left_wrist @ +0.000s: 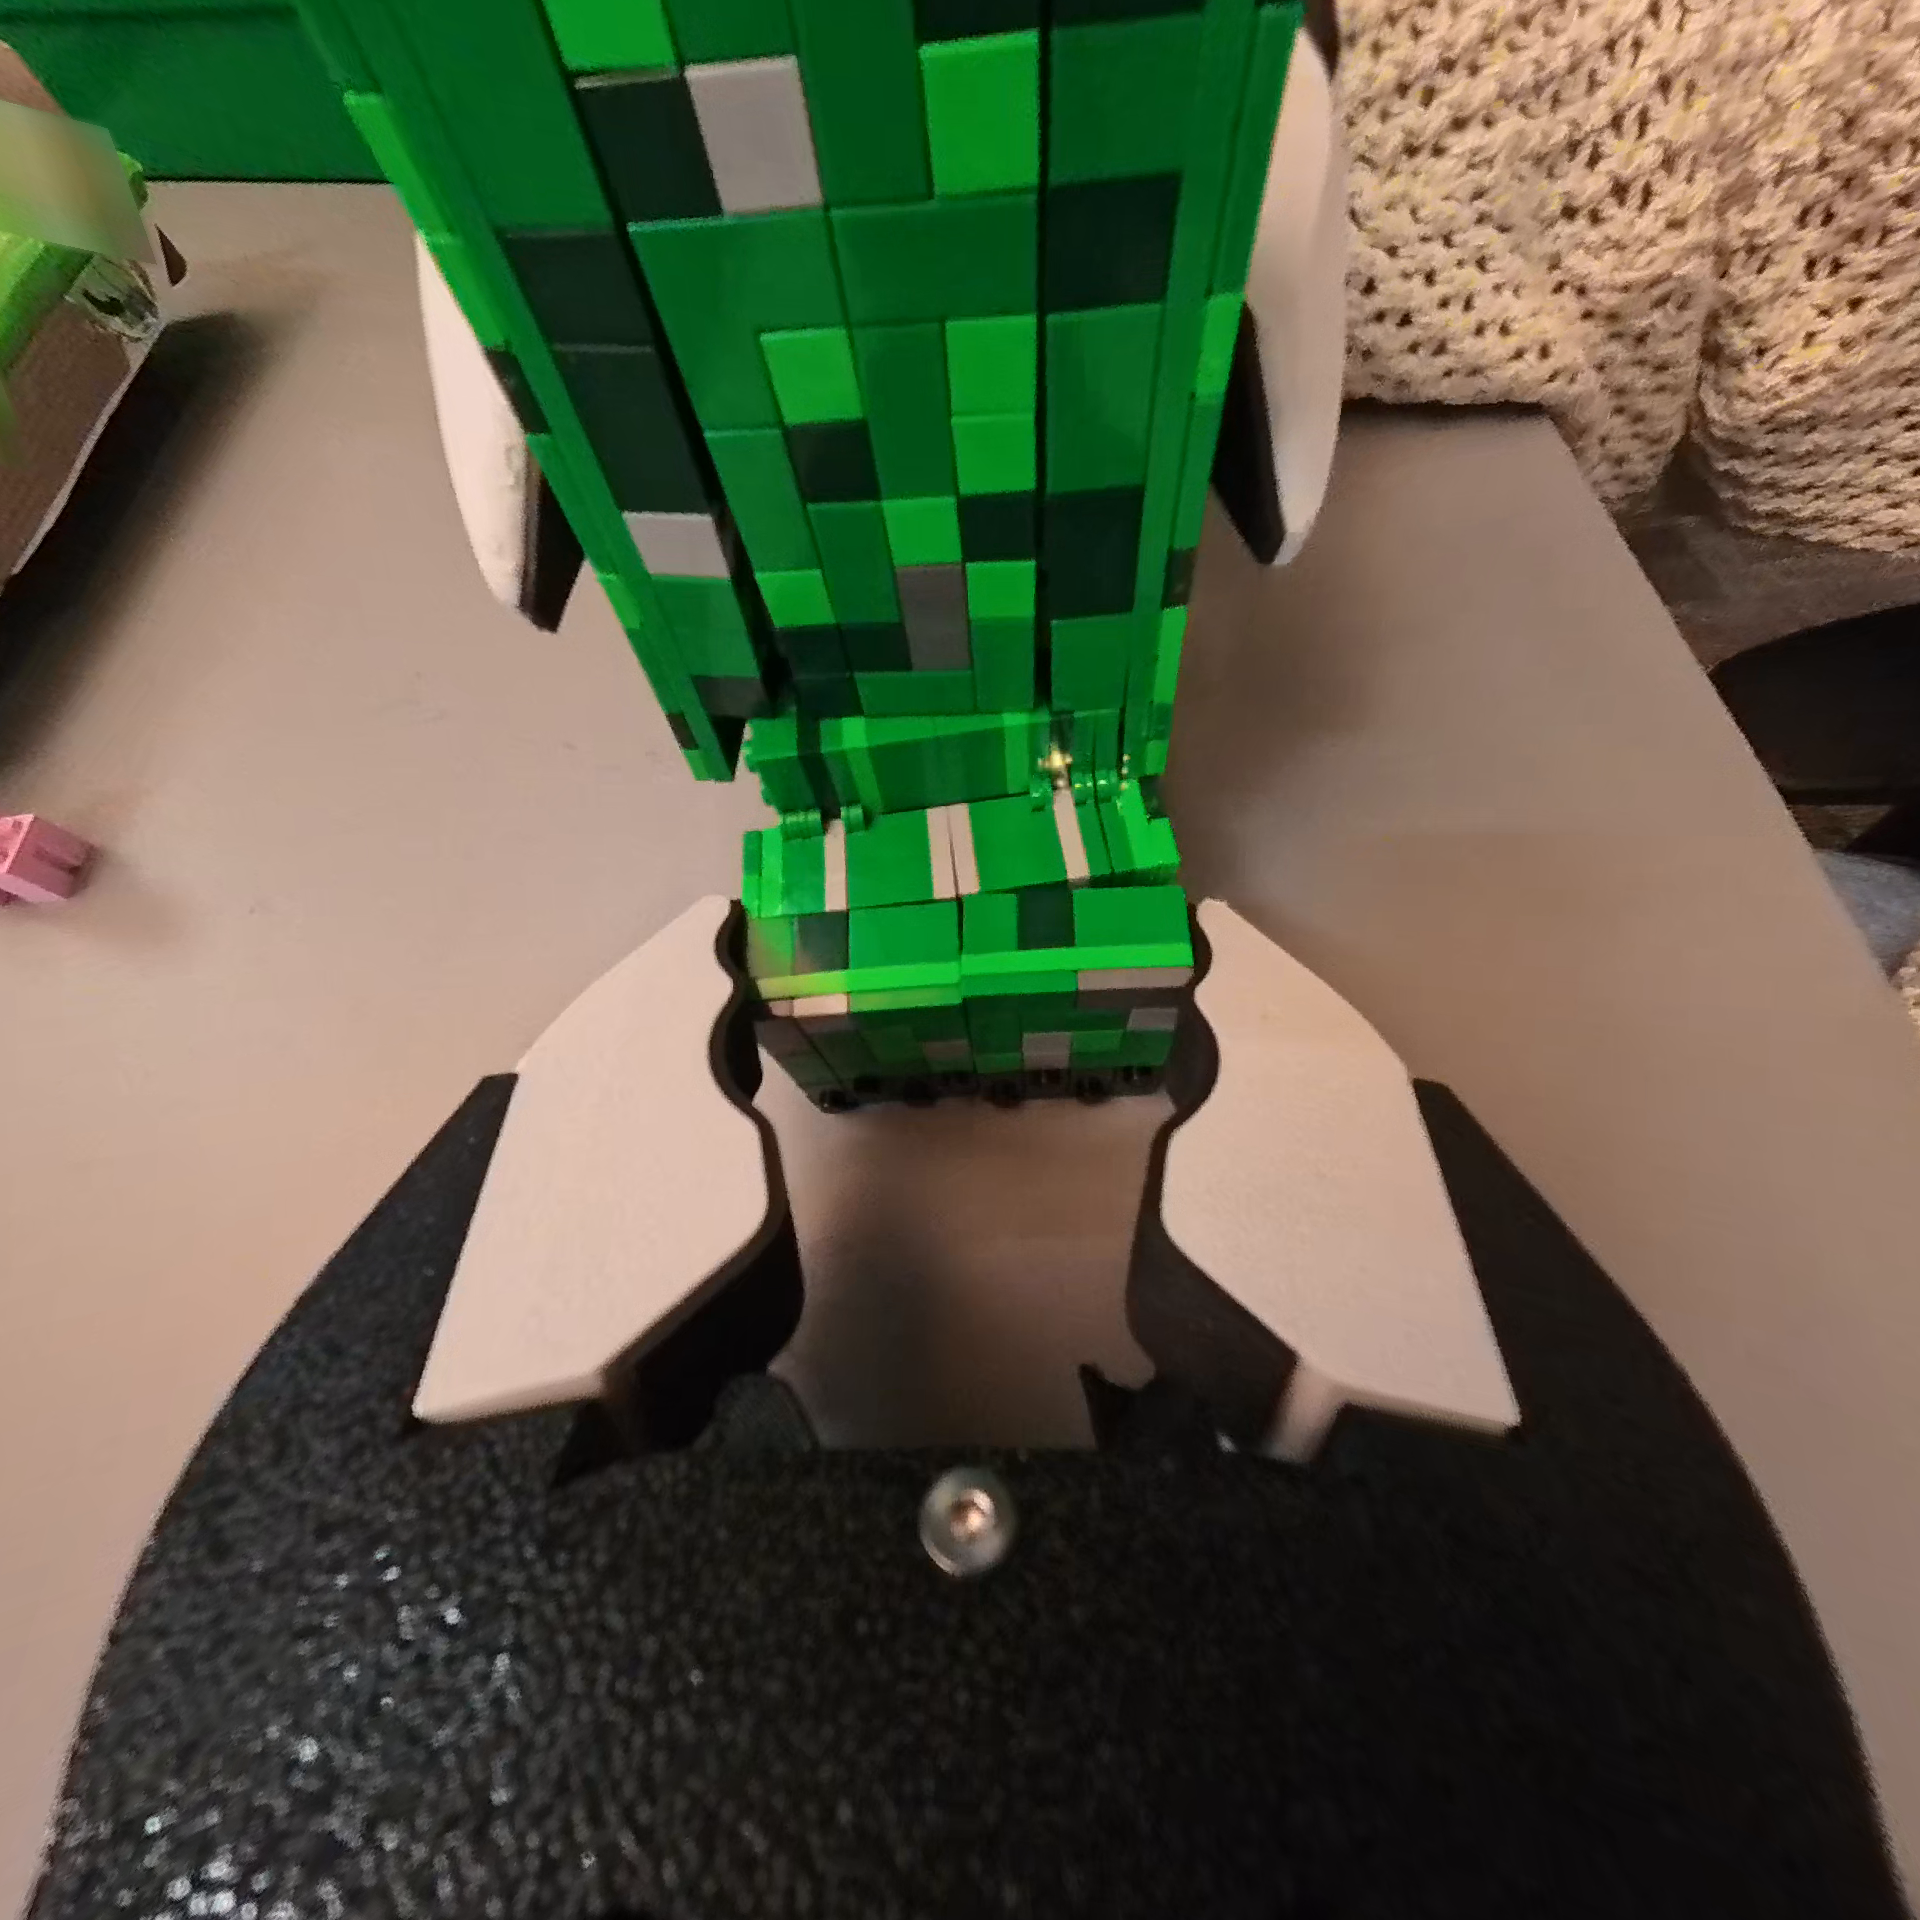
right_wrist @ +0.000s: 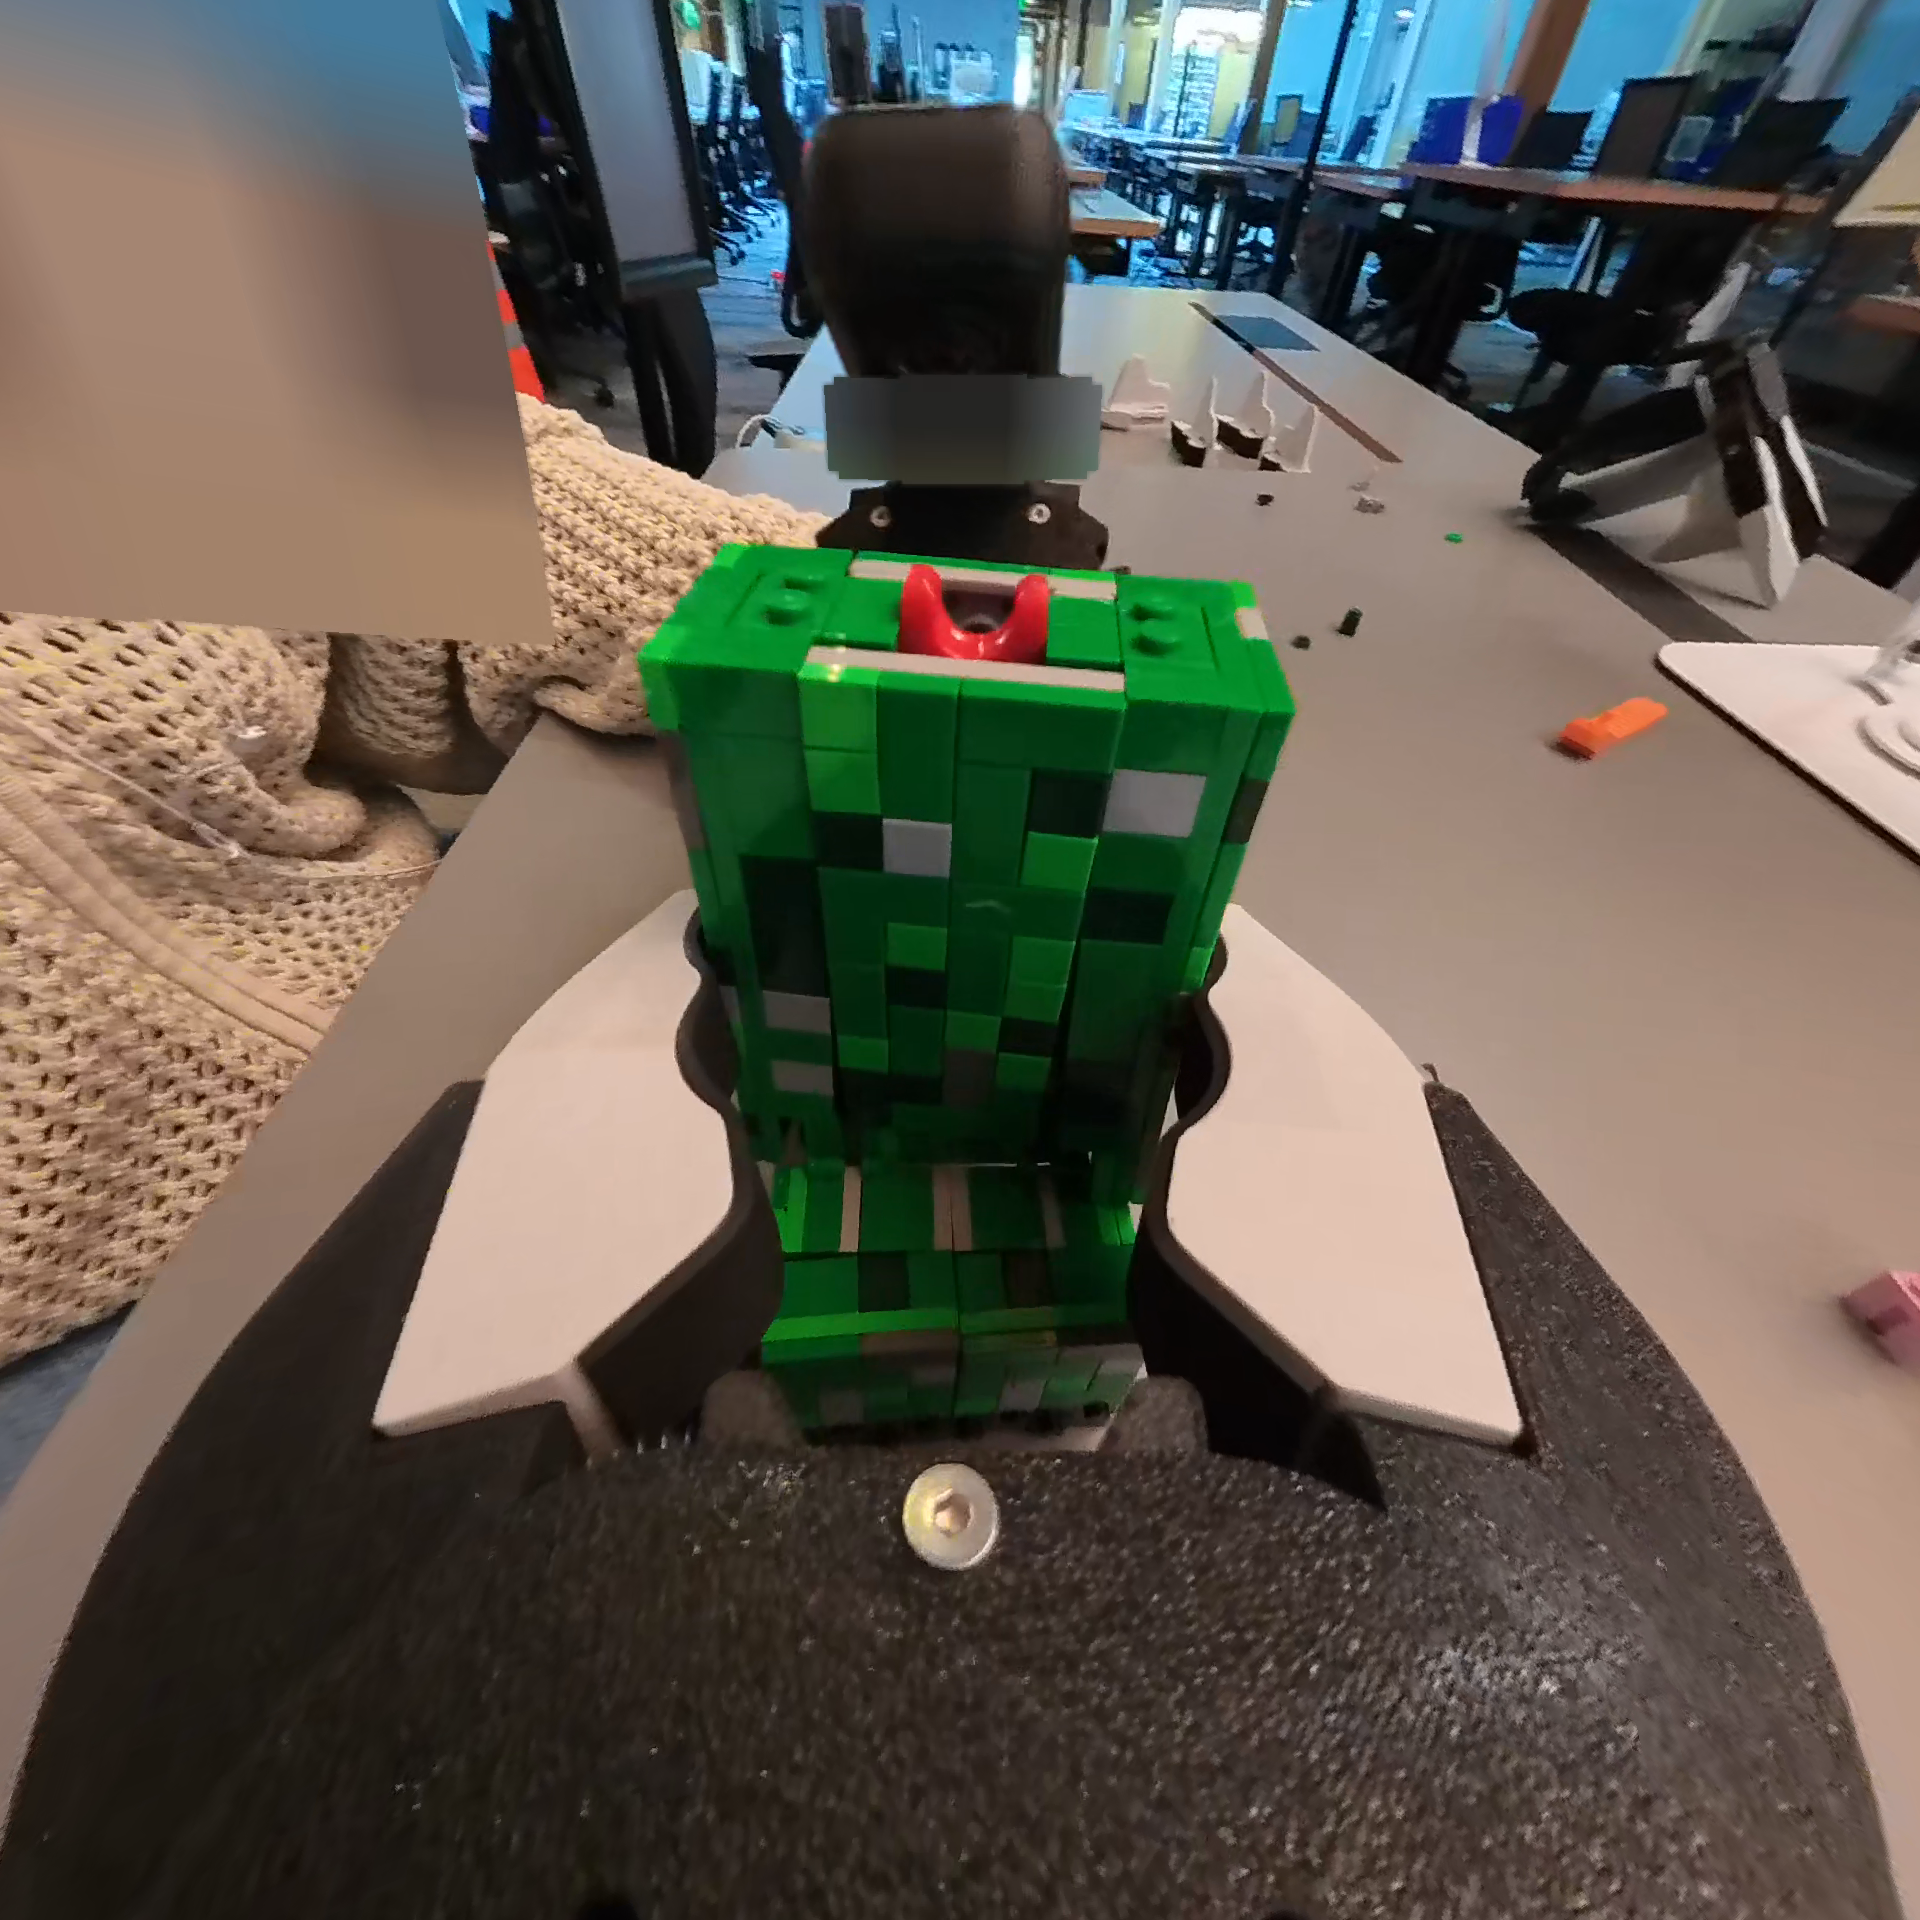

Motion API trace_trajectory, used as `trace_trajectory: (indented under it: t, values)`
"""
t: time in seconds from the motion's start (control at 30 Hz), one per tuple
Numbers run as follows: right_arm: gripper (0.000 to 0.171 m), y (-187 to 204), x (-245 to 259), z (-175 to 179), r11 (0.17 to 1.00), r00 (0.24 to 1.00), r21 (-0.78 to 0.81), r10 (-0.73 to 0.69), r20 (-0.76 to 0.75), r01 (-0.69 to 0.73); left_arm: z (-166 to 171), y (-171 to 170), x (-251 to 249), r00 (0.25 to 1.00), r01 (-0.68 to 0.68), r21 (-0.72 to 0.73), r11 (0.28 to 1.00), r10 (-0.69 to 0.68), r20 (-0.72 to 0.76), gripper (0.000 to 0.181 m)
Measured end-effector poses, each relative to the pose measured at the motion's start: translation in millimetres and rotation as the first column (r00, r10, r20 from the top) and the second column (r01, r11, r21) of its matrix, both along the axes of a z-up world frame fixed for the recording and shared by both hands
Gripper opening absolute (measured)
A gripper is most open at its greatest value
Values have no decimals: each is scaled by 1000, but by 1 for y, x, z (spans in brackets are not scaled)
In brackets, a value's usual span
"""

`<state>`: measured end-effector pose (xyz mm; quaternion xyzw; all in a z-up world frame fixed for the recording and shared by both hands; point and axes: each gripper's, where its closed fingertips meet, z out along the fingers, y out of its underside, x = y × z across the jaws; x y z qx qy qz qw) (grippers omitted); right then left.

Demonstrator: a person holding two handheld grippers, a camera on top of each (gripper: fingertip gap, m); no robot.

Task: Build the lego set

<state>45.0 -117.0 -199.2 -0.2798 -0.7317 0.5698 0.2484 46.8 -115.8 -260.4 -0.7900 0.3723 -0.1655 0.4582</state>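
The green brick figure (right_wrist: 966, 935) fills the gap between both grippers' fingers, so nothing passes there. Bare table (left_wrist: 312, 1039) lies open to its left, with only a pink brick (left_wrist: 42, 857) near the edge. To the right, a knitted sleeve (left_wrist: 1662, 260) crowds the table edge. Farther off, an orange piece (right_wrist: 1612, 724) and small dark bits (right_wrist: 1347, 621) dot the otherwise open tabletop.

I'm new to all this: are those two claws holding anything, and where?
Yes, both hold the green lego figure. The left gripper clamps its foot block; the right gripper clamps the sides of its tall body.
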Motion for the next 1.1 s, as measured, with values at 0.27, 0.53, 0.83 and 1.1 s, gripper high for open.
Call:
trace_trajectory:
  t: [0.27, 0.53, 0.83, 1.1]
  values:
    - [84, 0, 1, 1, 1000, 1000, -3, 17, 2, -17, 0, 1, 0, 1000, -4, 0, 1000, 4, -1, 76]
    - [80, 3, 4, 18, 1000, 999, -30, -9, -48, 7, 1, 2, 0, 1000, -27, 8, 1000, 27, -5, 76]
    - [79, 3, 4, 18, 999, 998, -35, -27, -57, 25, 2, 6, 2, 994, -104, 17, 994, 105, -11, 78]
    - [79, 3, 4, 18, 998, 998, -53, -24, -59, 21, -6, -4, 4, 996, -55, -6, 998, 54, -66, 101]
